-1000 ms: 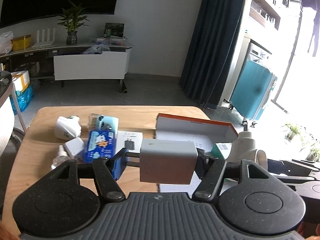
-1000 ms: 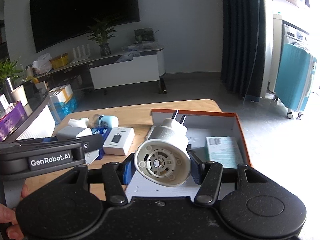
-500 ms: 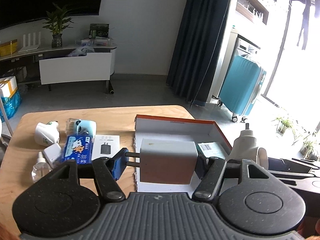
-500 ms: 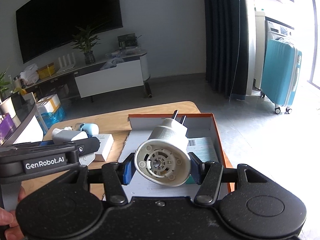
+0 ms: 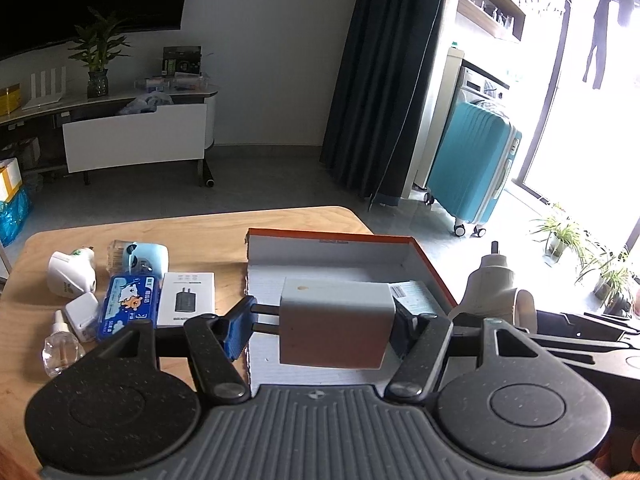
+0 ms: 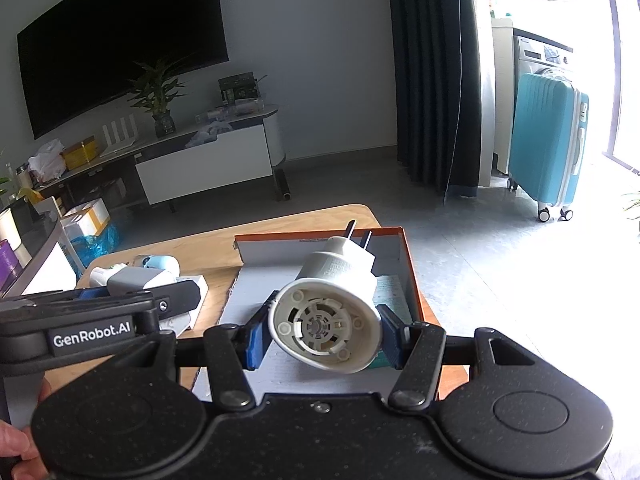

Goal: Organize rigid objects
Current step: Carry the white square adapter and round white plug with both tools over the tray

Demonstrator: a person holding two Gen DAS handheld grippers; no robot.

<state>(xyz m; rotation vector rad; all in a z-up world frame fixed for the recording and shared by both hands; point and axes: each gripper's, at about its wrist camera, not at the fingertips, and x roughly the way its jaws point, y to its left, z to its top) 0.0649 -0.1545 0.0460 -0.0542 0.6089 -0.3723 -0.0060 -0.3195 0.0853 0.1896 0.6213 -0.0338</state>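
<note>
Overall: two claws were held side by side over an open box (image 5: pixel 430 266) on a wooden surface (image 5: pixel 192 228).
Left claw (image 5: pixel 324 326): clamped on a grey charger (image 5: pixel 334 322), with its prongs pressed against the left finger (image 5: pixel 240 328) and its flat end against the right one.
Charger position: held above the box's white floor, near the front of the box.
Right claw (image 6: pixel 322 338): clamped on a white plug-in (image 6: pixel 328 312), gripped at its wide oval base, prongs pointing away from the camera.
Plug-in position: held above the box; whether it touched the floor could not be told.
Box: orange-rimmed, on the right half of the surface, with a teal carton (image 6: pixel 394 288) lying flat inside near its right wall.
Left of the box: a white charger carton (image 5: pixel 186 298), a blue pack (image 5: pixel 128 306), a light-blue item (image 5: pixel 146 258), another white plug-in (image 5: pixel 70 274), a small white cube (image 5: pixel 82 314) and a clear bottle (image 5: pixel 58 346).
</note>
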